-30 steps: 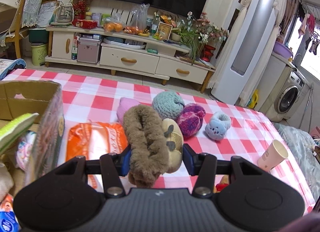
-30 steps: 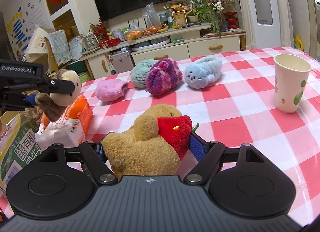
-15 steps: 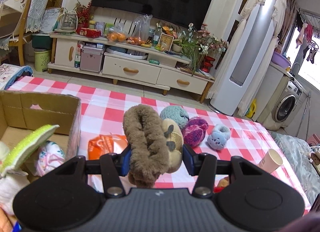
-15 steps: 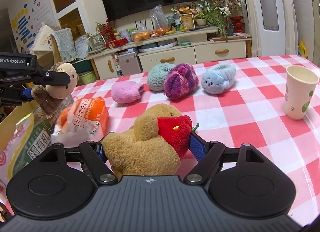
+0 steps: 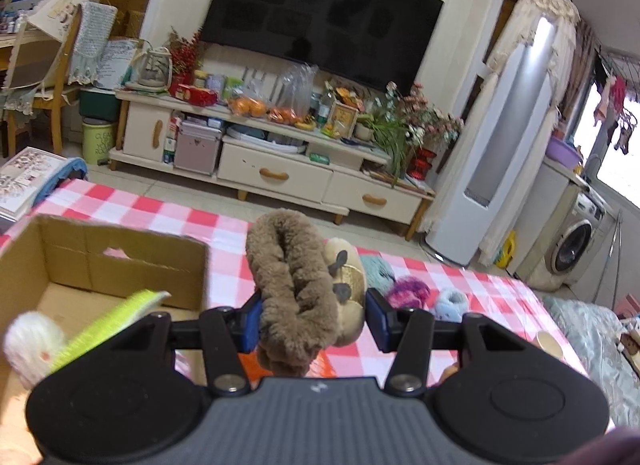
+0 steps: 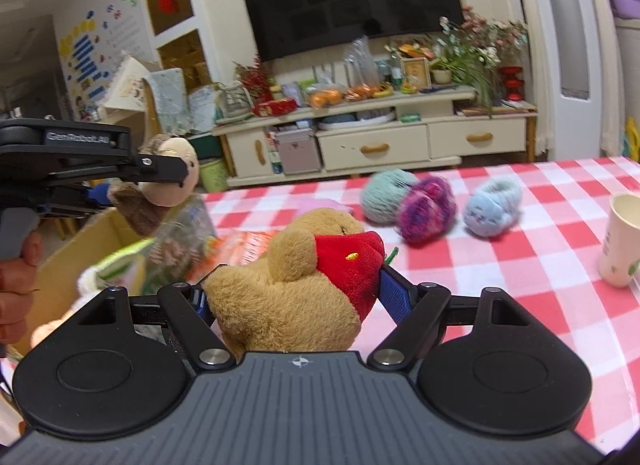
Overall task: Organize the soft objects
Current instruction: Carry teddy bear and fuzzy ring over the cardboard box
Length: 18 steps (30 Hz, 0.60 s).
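My left gripper (image 5: 312, 319) is shut on a brown furry plush toy (image 5: 298, 289) with a tan face, held in the air beside the open cardboard box (image 5: 120, 253). In the right wrist view that same plush toy (image 6: 160, 193) hangs above the box (image 6: 80, 253). My right gripper (image 6: 294, 297) is shut on a tan teddy bear (image 6: 280, 297) in a red shirt, lifted over the red checked tablecloth (image 6: 520, 265). A teal (image 6: 386, 195), a purple (image 6: 426, 209) and a light blue (image 6: 494, 207) soft toy lie farther back on the table.
The box holds a white fluffy toy (image 5: 34, 341) and a green-edged item (image 5: 108, 321). An orange packet (image 6: 244, 245) lies beside the box. A paper cup (image 6: 622, 241) stands at the right. A TV cabinet (image 5: 280, 169) lies beyond the table.
Both grippers have risen and shifted left toward the box with their toys. The box's inside shows more in the left wrist view, and the table toys sit lower and farther off.
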Available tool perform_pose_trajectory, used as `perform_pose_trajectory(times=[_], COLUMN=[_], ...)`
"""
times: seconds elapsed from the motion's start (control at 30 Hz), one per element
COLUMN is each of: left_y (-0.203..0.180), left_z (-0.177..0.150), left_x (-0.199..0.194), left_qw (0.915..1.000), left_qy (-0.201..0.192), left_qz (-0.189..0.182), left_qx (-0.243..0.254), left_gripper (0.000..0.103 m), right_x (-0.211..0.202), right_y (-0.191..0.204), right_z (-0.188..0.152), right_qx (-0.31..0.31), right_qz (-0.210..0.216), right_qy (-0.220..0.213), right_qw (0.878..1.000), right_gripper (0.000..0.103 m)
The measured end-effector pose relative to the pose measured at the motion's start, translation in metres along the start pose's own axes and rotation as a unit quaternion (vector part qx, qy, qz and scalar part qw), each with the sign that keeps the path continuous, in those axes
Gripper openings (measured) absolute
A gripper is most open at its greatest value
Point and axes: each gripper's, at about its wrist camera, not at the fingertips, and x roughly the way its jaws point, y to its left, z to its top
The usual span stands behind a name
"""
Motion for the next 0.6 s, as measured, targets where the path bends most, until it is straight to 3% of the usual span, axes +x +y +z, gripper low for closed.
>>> perform_pose_trajectory(times=[0.37, 0.6], left_y=[0.068, 0.103], left_z=[0.023, 0.027], left_x=[-0.024, -0.018], left_qw=[0.9951, 0.9910], left_qy=[-0.049, -0.046], left_qz=[0.047, 0.087], left_qx=[-0.072, -0.091], left_gripper=[0.051, 0.052], right_x=[0.002, 0.013], right_y=[0.065, 0.107], right_z=[0.015, 0.017], right_qx=[-0.043, -0.078], right_qz=[0.087, 0.132], right_qy=[-0.009, -0.002], right_qw=[0.995, 0.988], right_gripper=[0.097, 0.098])
